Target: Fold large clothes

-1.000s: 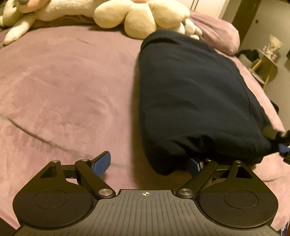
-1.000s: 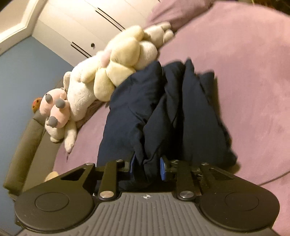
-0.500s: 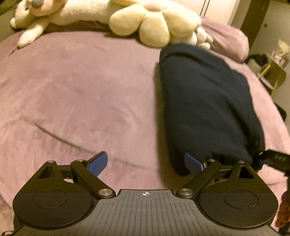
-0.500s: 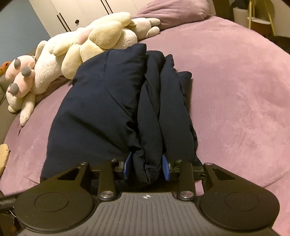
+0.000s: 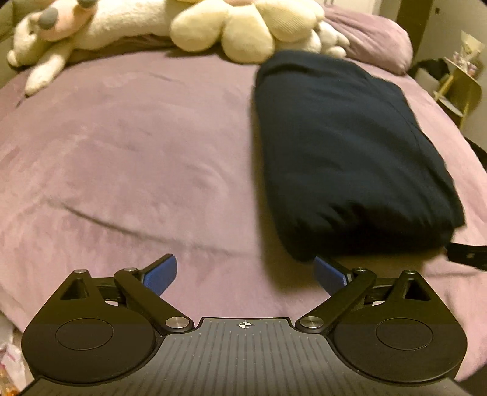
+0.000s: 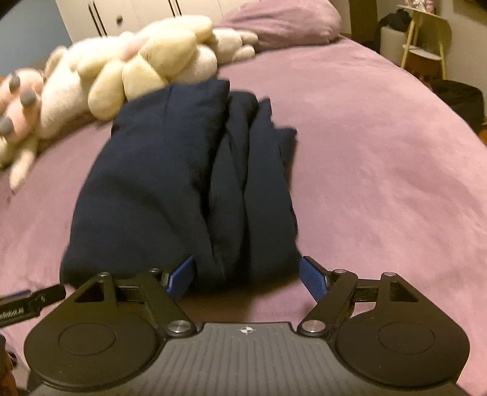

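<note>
A dark navy garment [image 5: 344,152] lies folded into a thick oblong bundle on the purple bedspread [image 5: 121,158]. In the right wrist view the garment [image 6: 182,182] shows its stacked folds along the right side. My left gripper [image 5: 245,272] is open and empty, just short of the bundle's near left corner. My right gripper [image 6: 247,278] is open and empty, its blue pads [image 6: 312,278] on either side of the bundle's near end, apart from the cloth.
Cream plush toys [image 5: 243,27] lie along the head of the bed, touching the bundle's far end, and show in the right wrist view [image 6: 146,64]. A purple pillow [image 6: 283,21] lies behind. A yellow side table [image 6: 426,39] stands off the bed's right.
My right gripper has opened and let go of the garment's near end, which now rests on the bed. My left gripper has drawn back a little from the bundle.
</note>
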Motion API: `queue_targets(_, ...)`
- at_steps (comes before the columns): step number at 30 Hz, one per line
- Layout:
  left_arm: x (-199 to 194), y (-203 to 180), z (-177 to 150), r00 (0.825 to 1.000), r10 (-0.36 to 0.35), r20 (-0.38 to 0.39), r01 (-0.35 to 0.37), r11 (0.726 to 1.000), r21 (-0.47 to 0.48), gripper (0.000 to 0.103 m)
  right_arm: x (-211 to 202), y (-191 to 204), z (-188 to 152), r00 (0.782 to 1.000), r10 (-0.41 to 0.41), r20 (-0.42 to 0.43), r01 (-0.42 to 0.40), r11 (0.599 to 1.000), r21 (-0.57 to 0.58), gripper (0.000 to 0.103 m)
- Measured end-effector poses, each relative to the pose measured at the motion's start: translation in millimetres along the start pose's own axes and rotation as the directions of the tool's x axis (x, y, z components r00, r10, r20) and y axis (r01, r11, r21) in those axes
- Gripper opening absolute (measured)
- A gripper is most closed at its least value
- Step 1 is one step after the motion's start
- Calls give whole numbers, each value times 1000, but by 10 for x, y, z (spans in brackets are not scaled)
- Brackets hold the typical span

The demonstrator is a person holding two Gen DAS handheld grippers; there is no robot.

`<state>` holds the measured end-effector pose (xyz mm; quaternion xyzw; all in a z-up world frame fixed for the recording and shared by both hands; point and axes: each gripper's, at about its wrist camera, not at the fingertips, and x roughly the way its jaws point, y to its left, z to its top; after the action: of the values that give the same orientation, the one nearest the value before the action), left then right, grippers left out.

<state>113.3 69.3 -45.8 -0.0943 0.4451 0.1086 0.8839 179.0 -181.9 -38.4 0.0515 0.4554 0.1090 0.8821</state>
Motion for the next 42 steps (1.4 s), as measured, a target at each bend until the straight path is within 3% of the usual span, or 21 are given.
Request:
queue_targets(4, -143, -176, -32, 999, -37, -6, 37, 998, 44, 100, -114, 221, -146, 997, -47, -55, 45, 998, -49, 83)
queue_targets(10, -370, -367, 2, 995, 23, 98, -36, 989, 142, 101, -345, 486, -162, 997, -69, -21, 66, 991, -112, 90)
queue_targets(20, -392, -344, 27, 995, 24, 93, -37, 990, 135, 101, -516, 572, -138, 994, -109, 25, 111, 986, -124, 96)
queue_targets(42, -393, -380, 12, 996, 33, 78, -45, 987, 153, 102, -514, 569, -148, 992, -126, 3, 126, 988, -90, 101)
